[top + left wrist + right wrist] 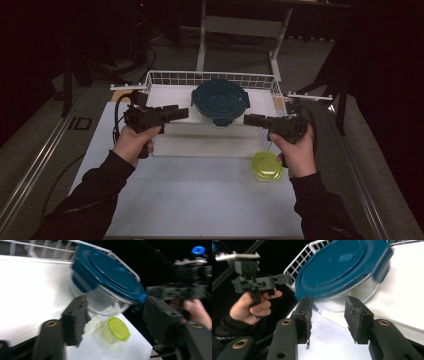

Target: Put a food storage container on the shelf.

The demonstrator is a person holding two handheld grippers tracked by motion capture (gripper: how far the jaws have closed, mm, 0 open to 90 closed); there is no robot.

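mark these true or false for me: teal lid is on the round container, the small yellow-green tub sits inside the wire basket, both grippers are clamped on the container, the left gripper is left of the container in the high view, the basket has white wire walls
1. The teal lid is on the round container. True.
2. The small yellow-green tub sits inside the wire basket. False: it stands on the table in front of the basket, by the right hand.
3. Both grippers are clamped on the container. False: the left gripper and the right gripper flank it with open jaws and nothing between the pads.
4. In the high view the left gripper is left of the container. True.
5. The basket has white wire walls. True.
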